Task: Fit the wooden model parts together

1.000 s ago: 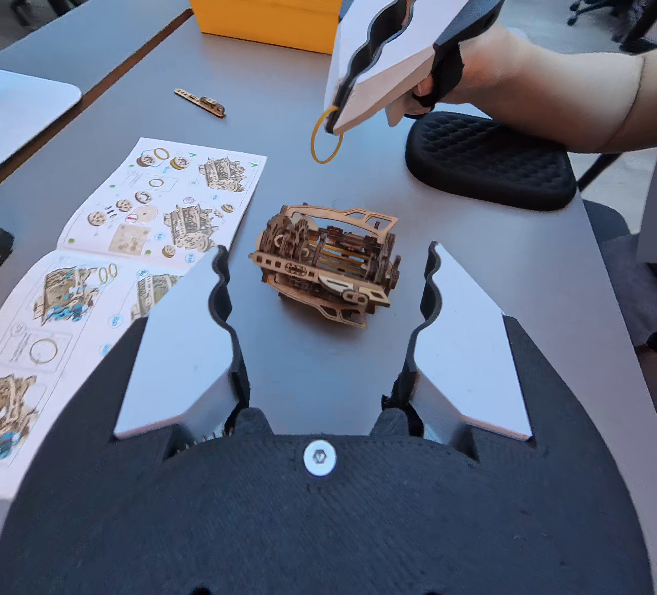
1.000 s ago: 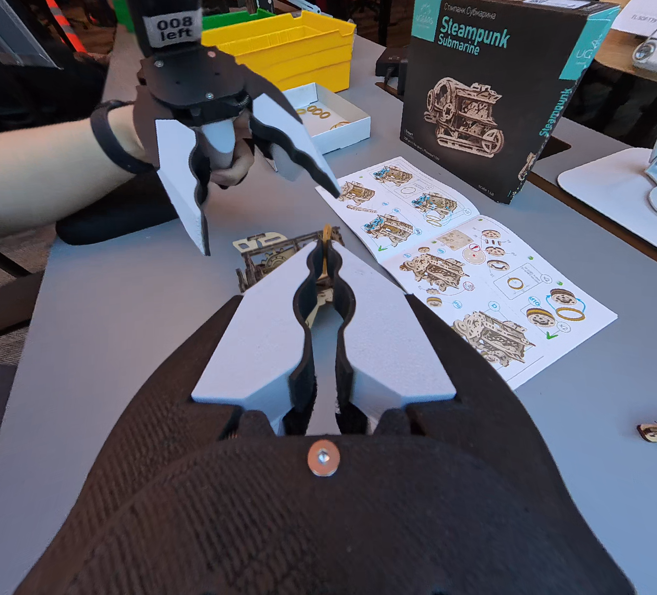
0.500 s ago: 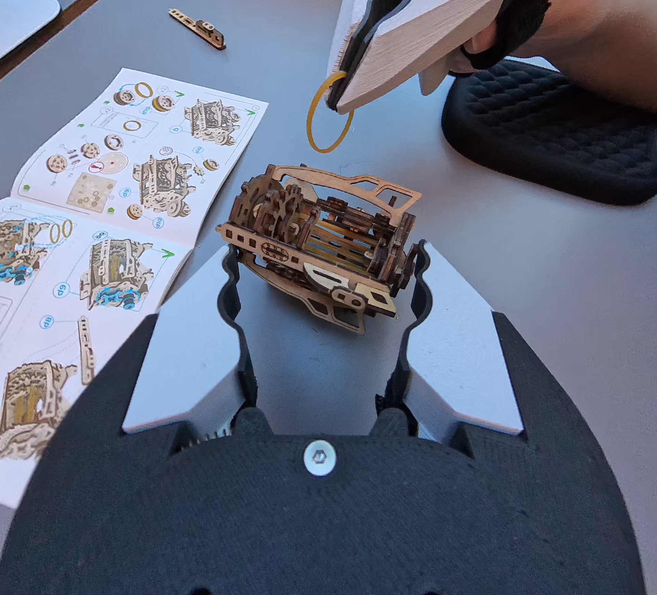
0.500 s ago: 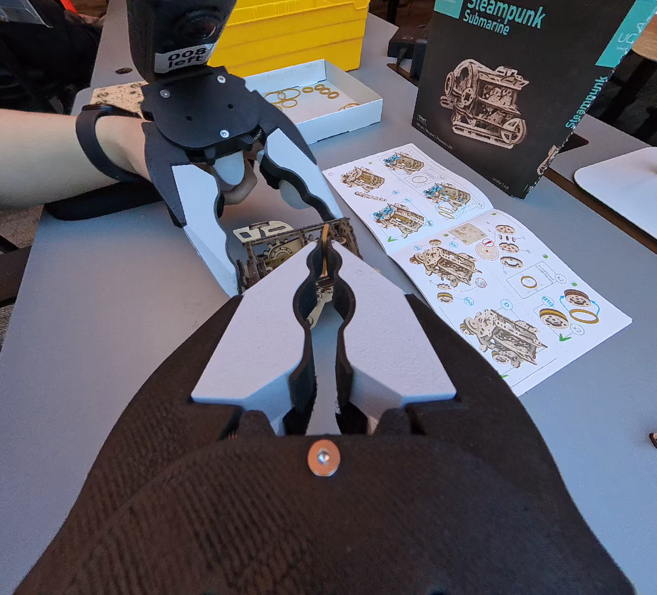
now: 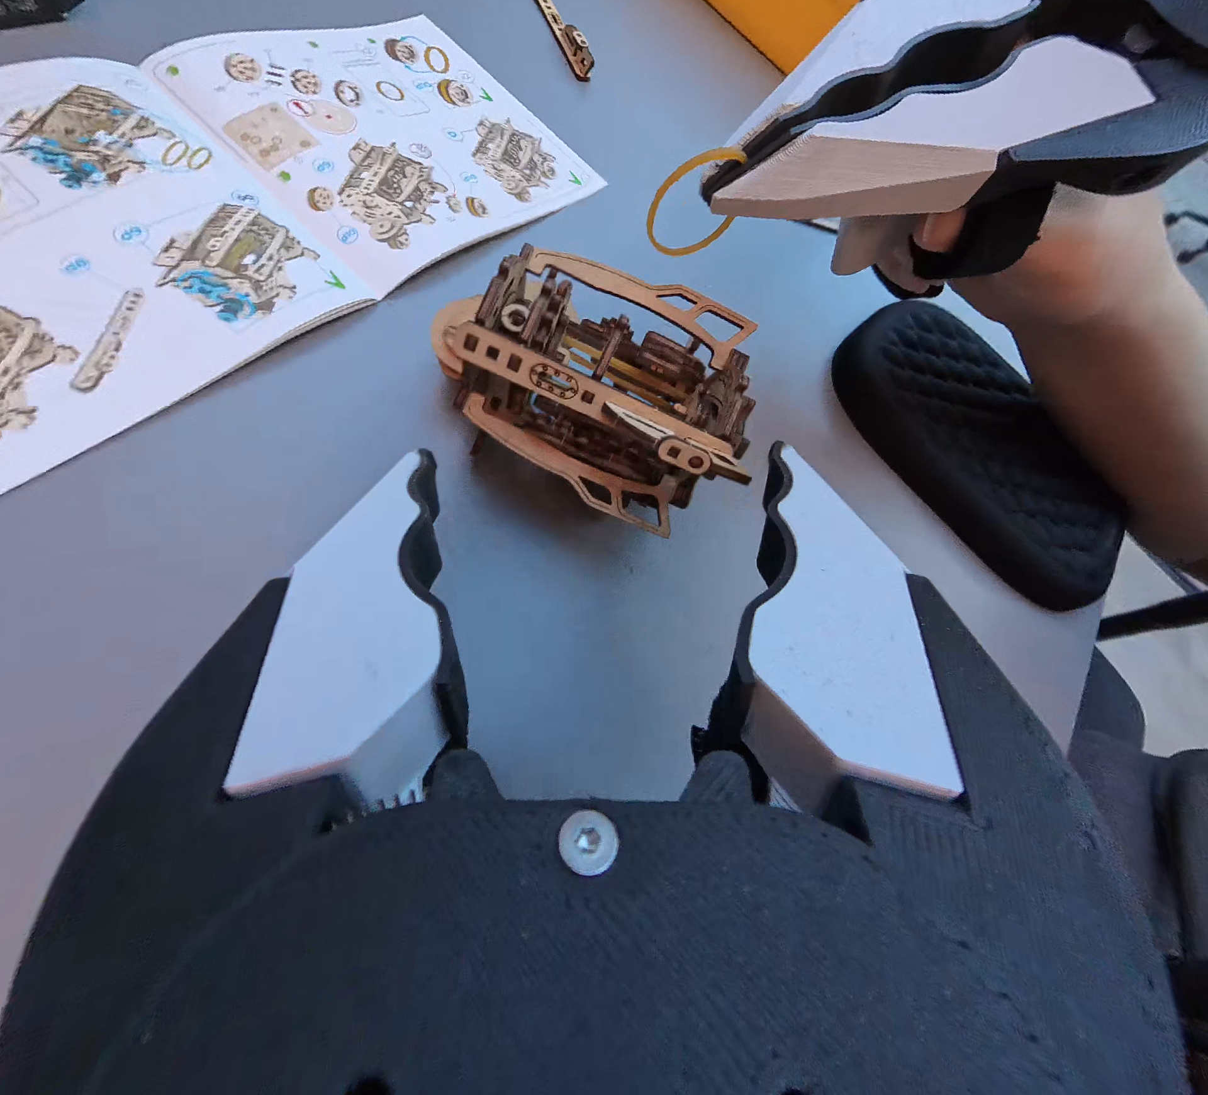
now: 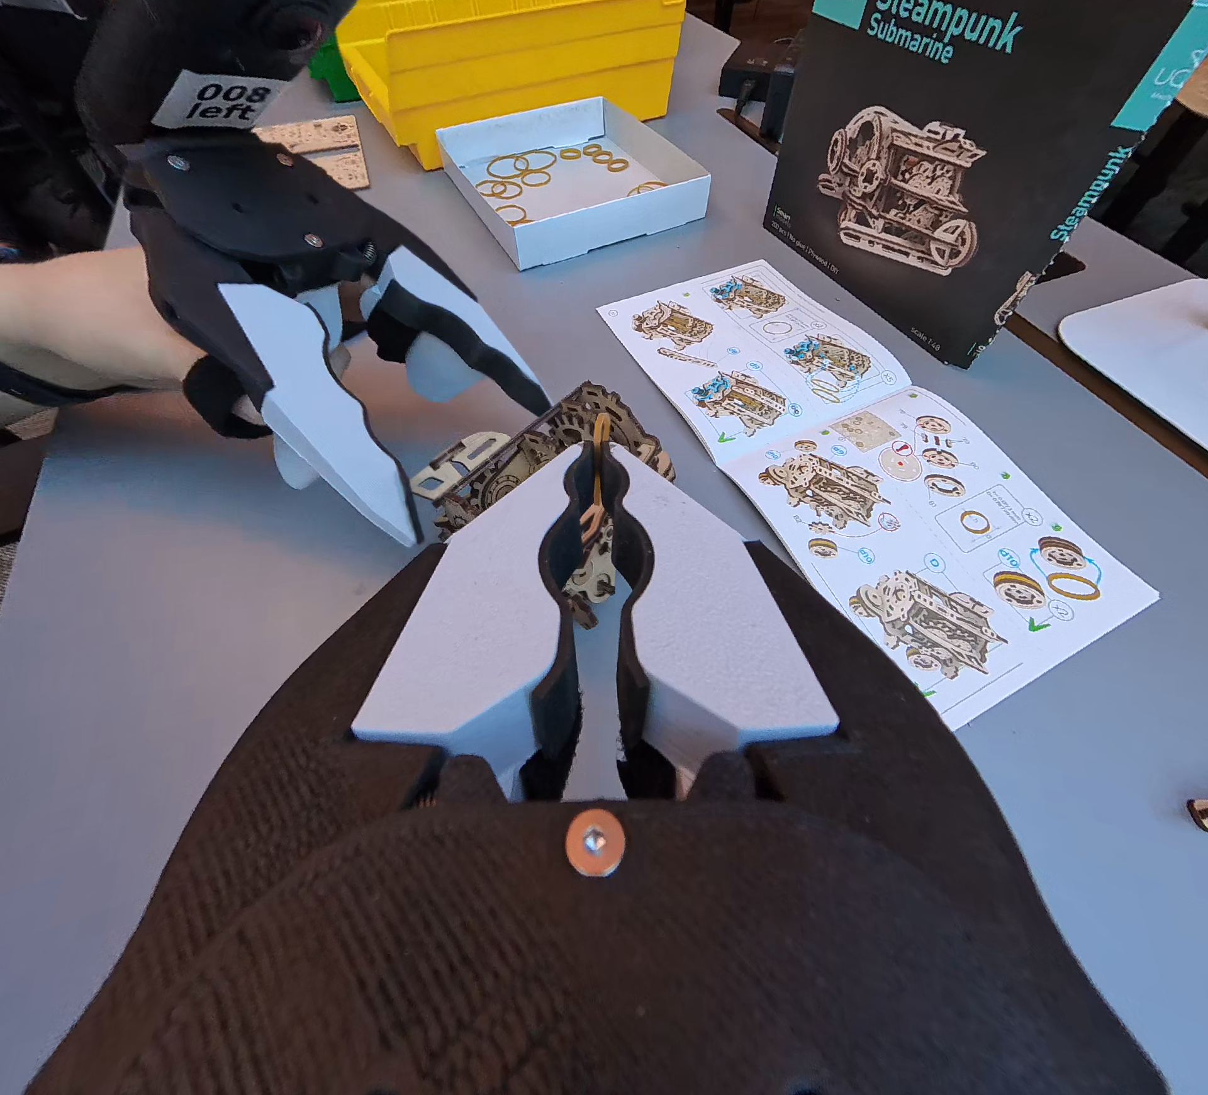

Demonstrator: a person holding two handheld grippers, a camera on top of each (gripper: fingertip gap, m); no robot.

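A half-built wooden model [image 5: 591,383] of gears and frames lies on the grey table [image 5: 196,540]; it also shows in the right wrist view [image 6: 549,449], partly hidden by my fingers. My left gripper [image 5: 598,462] is open, its tips just short of the model, one toward each end. It shows from outside in the right wrist view [image 6: 477,468]. My right gripper [image 6: 598,446] is shut on a yellow rubber band [image 6: 600,432]. In the left wrist view the right gripper [image 5: 719,184] holds the band [image 5: 686,200] as a hanging loop above and behind the model.
An open instruction booklet [image 5: 216,194] lies left of the model. A loose wooden strip [image 5: 565,37] lies beyond it. A yellow bin [image 6: 516,37], a white tray of bands [image 6: 588,213], the kit box [image 6: 967,135] and a black padded rest [image 5: 967,449] surround the work area. My right fingertips sit around 7 centimeters from my left ones.
My left gripper has drawn back a little from the model and swung to the right, still open. The right gripper holds the band at about the same place above the model.
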